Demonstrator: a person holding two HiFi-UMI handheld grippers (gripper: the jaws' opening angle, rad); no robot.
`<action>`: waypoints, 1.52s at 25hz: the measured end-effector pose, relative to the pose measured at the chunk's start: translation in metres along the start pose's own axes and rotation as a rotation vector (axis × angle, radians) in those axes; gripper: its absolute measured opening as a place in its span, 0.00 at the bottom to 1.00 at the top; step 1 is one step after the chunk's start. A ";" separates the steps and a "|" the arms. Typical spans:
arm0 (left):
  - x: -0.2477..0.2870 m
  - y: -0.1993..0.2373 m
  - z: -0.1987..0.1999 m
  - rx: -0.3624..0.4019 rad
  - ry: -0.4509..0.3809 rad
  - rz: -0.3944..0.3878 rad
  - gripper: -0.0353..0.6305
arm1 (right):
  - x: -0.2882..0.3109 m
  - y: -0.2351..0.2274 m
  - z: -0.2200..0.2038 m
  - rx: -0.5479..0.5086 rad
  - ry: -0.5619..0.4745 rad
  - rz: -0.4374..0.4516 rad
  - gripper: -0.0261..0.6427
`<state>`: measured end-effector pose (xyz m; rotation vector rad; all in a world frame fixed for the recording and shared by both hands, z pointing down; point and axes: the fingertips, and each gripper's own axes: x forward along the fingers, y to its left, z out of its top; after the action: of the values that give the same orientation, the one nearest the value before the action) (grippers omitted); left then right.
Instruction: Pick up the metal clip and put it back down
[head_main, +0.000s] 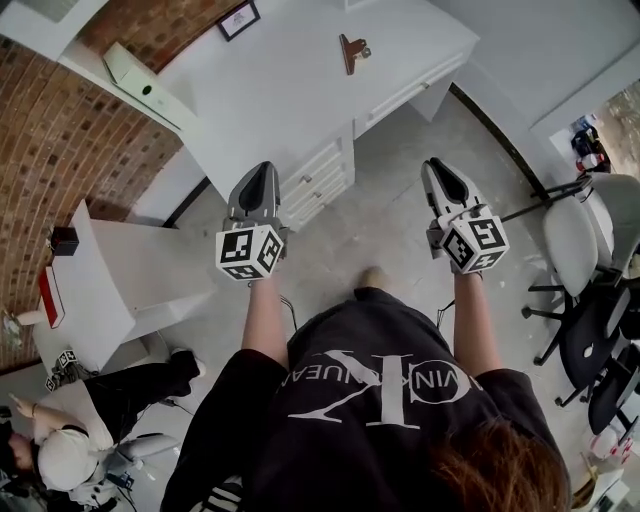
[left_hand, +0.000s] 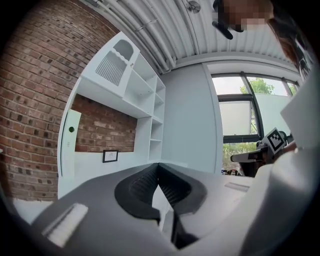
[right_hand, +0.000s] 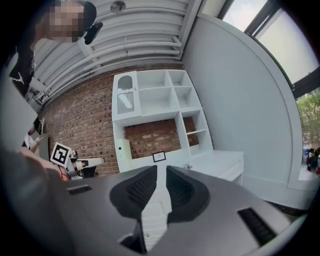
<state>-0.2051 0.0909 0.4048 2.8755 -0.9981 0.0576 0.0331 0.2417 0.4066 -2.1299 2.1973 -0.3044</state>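
Note:
The metal clip (head_main: 352, 50), copper-brown with silver handles, lies on the white desk (head_main: 280, 100) at its far side. In the right gripper view the clip (right_hand: 188, 166) is a small speck on the desk top. Both grippers hang over the floor, well short of the desk and far from the clip. My left gripper (head_main: 263, 168) is shut and empty; its tips meet in its own view (left_hand: 158, 167). My right gripper (head_main: 432, 163) stands open by a narrow gap, nothing between the fingers (right_hand: 161, 169).
A small framed picture (head_main: 238, 20) and a white-green box (head_main: 140, 85) stand at the desk's back against the brick wall. Drawers (head_main: 320, 175) face me. Office chairs (head_main: 590, 290) crowd the right; a seated person (head_main: 60, 450) and a low white table (head_main: 110, 290) are on the left.

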 end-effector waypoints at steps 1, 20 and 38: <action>0.005 -0.004 0.000 0.000 -0.002 0.003 0.07 | 0.002 -0.005 0.000 0.004 0.001 0.007 0.07; 0.076 -0.022 -0.007 -0.028 -0.013 0.009 0.07 | 0.045 -0.059 0.006 0.034 0.006 0.060 0.07; 0.195 0.019 -0.012 -0.075 0.010 0.061 0.07 | 0.185 -0.117 0.005 0.072 0.111 0.159 0.07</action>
<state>-0.0643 -0.0427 0.4313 2.7742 -1.0631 0.0380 0.1417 0.0549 0.4406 -1.9315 2.3601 -0.4939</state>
